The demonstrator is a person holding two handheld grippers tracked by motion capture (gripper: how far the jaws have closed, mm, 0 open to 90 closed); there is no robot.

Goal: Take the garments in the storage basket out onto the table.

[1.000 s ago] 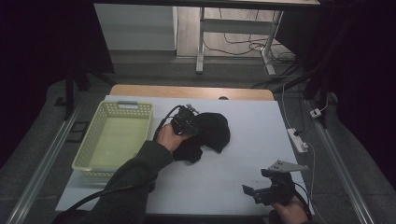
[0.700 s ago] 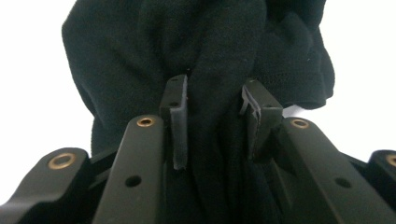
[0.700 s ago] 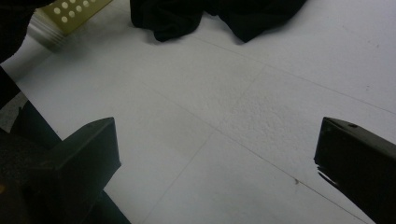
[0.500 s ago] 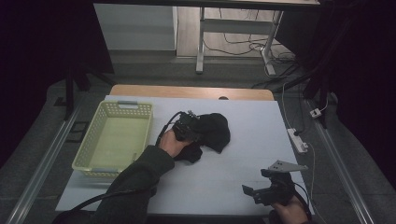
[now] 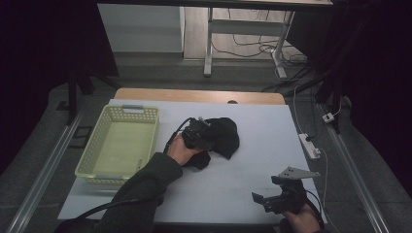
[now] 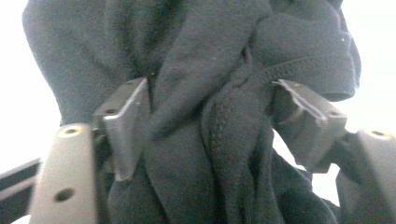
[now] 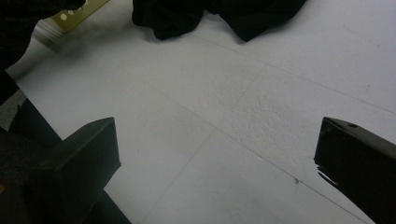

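**Black cloth bunched between parting jaws at mid-surface**

Black cloth (image 5: 224, 137) lies crumpled near the middle of the white surface (image 5: 252, 174), just right of the yellow basket (image 5: 120, 144). The left gripper (image 5: 198, 135) sits on the cloth's left edge; in the left gripper view its jaws have just been opening, with folds of the cloth (image 6: 210, 116) bunched between them and brushing the pads, no longer pinched. The right gripper (image 5: 272, 196) rests released at the surface's near right corner, well apart from the cloth, with nothing between its jaws.
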